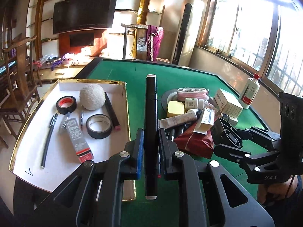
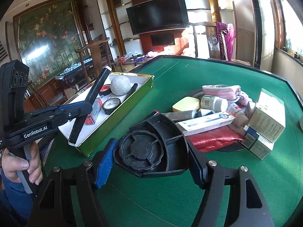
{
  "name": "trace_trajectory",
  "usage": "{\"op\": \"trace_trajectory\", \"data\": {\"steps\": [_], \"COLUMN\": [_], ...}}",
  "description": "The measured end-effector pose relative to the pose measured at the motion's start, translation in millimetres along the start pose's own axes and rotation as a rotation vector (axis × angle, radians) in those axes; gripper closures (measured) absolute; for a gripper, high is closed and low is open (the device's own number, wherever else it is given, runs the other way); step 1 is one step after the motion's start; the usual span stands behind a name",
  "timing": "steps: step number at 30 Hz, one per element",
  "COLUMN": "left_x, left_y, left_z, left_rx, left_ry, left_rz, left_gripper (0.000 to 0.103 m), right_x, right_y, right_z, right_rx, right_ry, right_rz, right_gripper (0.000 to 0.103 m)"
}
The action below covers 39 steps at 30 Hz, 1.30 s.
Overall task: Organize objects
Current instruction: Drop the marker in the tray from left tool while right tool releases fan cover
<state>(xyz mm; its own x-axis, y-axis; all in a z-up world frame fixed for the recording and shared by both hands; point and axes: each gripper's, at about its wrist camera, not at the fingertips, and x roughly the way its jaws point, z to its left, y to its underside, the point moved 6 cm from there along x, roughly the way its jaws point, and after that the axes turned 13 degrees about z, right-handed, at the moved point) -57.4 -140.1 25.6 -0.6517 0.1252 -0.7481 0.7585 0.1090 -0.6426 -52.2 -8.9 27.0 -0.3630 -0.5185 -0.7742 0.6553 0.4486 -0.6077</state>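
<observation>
The left gripper [image 1: 149,132] is pinching a long black marker [image 1: 151,124] with white end caps, its jaws pressed close on the barrel about midway along its length; the marker is hanging in the air over the green felt table [image 1: 189,79], just beside the right wall of the gold-rimmed white tray [image 1: 127,113] sitting at the table's left edge. The right gripper [image 2: 151,157] is gripping a black plastic ribbed part [image 2: 151,147], a fan-like housing, its jaws spread wide and pressing on both sides of it; that part is being held above the felt near the front edge, just short of the heap of boxes, bottles and tubes [image 2: 227,117] lying around the middle of the table.

The tray is already carrying two tape rolls [image 1: 98,125], a white ball [image 1: 92,99], a pen [image 1: 49,138] and a small carton [image 1: 77,138]; so the step in hand is probably carrying the marker in to join them. To do it well, the marker needs clearing the tray's right wall before lowering; the bare white patch toward the tray's near edge looks the safest landing; laying it roughly parallel to the pen would be keeping it from rolling onto the tape; the jaws should be spreading only once the barrel is resting flat. The right hand's load is better kept clear of the heap meanwhile.
</observation>
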Motion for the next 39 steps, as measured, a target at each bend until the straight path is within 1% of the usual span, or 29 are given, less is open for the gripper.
{"op": "trace_trajectory", "data": {"steps": [8,16,19,23,28,33,36,39], "left_x": [-14.5,-25.0,-21.2,-12.8,3.0,19.6,26.9,31.8], "left_y": [-1.2,-2.8,-1.6,-1.7,-1.7,2.6,4.1,5.4], "left_z": [37.4,105.2,129.5,160.7,192.0,202.2,208.3,215.7], "left_rx": [-0.051,-0.157,-0.19,-0.227,-0.258,-0.248,-0.25,-0.25], "left_ry": [-0.035,-0.084,-0.105,-0.127,-0.163,-0.199,-0.195,-0.201], "left_rz": [-0.024,-0.015,0.01,0.055,0.132,0.199,0.229,0.252], "left_gripper": [0.089,0.089,0.089,0.089,0.089,0.089,0.089,0.089], "right_x": [10.3,31.5,42.4,68.4,99.4,121.7,129.7,137.0], "right_y": [-20.4,-51.5,-59.3,-65.7,-67.8,-65.3,-58.5,-57.3], "right_z": [32.7,80.5,101.6,127.6,138.7,149.7,159.6,160.7], "right_rx": [-0.059,-0.143,-0.178,-0.215,-0.226,-0.268,-0.283,-0.269], "right_ry": [-0.007,-0.039,-0.055,-0.077,-0.068,-0.028,-0.029,-0.03], "right_rz": [0.008,0.023,0.039,0.091,0.16,0.213,0.255,0.279], "right_gripper": [0.033,0.033,0.033,0.033,0.033,0.033,0.033,0.033]}}
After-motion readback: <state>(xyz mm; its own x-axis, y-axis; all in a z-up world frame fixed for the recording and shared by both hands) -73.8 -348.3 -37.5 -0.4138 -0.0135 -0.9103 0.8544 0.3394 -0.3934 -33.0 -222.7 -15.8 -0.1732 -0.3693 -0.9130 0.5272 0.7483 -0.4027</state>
